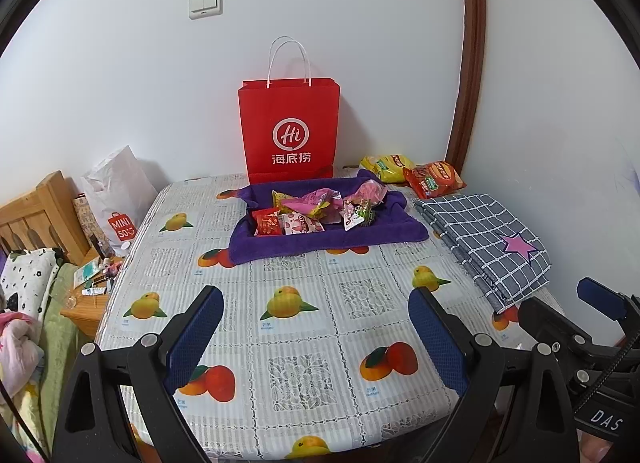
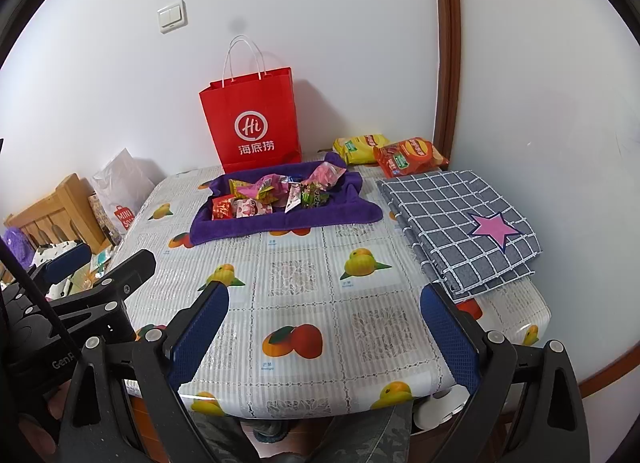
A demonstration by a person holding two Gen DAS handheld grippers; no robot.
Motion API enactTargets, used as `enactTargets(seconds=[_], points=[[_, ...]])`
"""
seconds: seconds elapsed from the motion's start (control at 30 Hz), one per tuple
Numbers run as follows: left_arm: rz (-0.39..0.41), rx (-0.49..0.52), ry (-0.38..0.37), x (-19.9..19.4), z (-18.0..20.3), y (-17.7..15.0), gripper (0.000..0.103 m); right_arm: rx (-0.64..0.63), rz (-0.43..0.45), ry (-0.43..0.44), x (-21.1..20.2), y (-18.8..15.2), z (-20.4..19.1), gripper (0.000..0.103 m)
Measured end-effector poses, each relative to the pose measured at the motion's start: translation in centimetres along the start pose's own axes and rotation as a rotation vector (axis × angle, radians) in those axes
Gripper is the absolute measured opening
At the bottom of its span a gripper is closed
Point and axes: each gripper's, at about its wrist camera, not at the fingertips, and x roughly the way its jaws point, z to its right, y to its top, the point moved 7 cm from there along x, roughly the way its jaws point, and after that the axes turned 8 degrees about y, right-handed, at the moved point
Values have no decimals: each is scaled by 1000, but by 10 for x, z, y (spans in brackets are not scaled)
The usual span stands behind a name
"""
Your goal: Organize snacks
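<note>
Blue mesh pads line our left gripper (image 1: 316, 327), whose jaws stand wide apart with nothing between them, low over the near edge of the table (image 1: 304, 343). Our right gripper (image 2: 324, 327) is spread just as wide and holds nothing either; we see it at the right edge of the left camera's view, just beside the left one.

Ahead of both grippers, past a stretch of fruit-printed tablecloth (image 2: 296, 283), lies a purple towel (image 1: 320, 239) with its edges turned up, and the small snacks (image 1: 316, 211) sit piled in its hollow. Behind the towel a red bag (image 1: 290, 127) stands upright against the wall. Right of the bag, two chip bags, yellow (image 1: 386, 165) and red (image 1: 434, 179), lie touching in the far corner. A folded grey checked cloth (image 2: 460, 219) with a pink star lies ahead and right of our right gripper, near the towel.
</note>
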Motion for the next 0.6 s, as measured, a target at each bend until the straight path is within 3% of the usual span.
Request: enactTargets(seconds=[0.6], points=[[-1,1,0,0,1,0,94,1,0,2,-1,-1,0,96]])
